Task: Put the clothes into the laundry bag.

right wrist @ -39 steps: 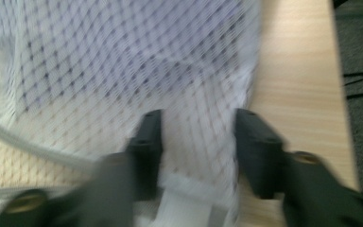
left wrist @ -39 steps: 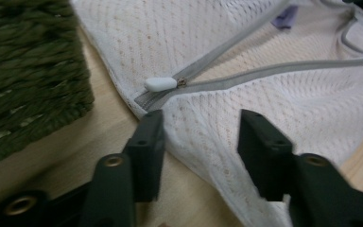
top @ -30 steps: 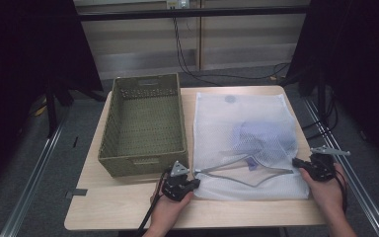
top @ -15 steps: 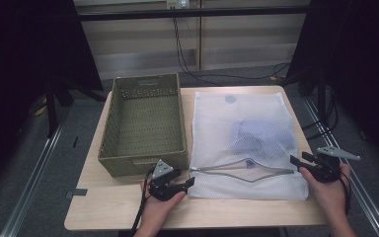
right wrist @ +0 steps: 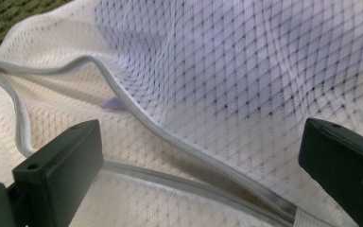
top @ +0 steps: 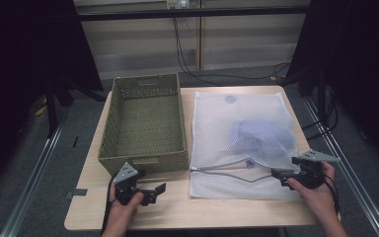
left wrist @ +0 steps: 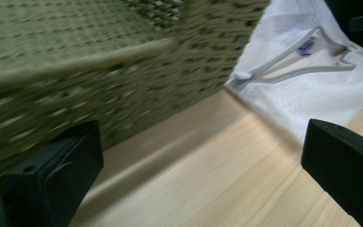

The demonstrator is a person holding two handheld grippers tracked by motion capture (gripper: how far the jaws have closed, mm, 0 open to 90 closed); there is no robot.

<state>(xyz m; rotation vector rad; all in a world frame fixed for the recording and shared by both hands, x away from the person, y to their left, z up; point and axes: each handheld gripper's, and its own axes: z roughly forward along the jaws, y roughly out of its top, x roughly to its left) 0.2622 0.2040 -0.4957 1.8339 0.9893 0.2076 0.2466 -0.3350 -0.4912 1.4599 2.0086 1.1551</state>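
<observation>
A white mesh bag (top: 242,143) lies flat on the right half of the table, with a bluish garment (top: 261,136) inside. Its grey zipper (top: 227,170) gapes along the near edge. My left gripper (top: 156,193) hovers over bare wood in front of the green woven basket (top: 143,123); its jaws have just been opening and hold nothing. In the left gripper view, that gripper (left wrist: 198,182) faces the basket wall (left wrist: 75,71) and the bag's corner (left wrist: 312,90). My right gripper (right wrist: 201,175) has also just been opening; the zipper (right wrist: 170,137) and mesh lie between its jaws, unpressed.
The wooden table (top: 217,212) has a near edge just behind both hands. The basket stands empty at the left. Metal rails (top: 34,177) run along the floor on either side, and cables hang at the back wall.
Both grippers went from shut to open and let go of the zipper's edges. My left gripper slid left, away from the bag and along the basket's front. The right hand shifted slightly right.
</observation>
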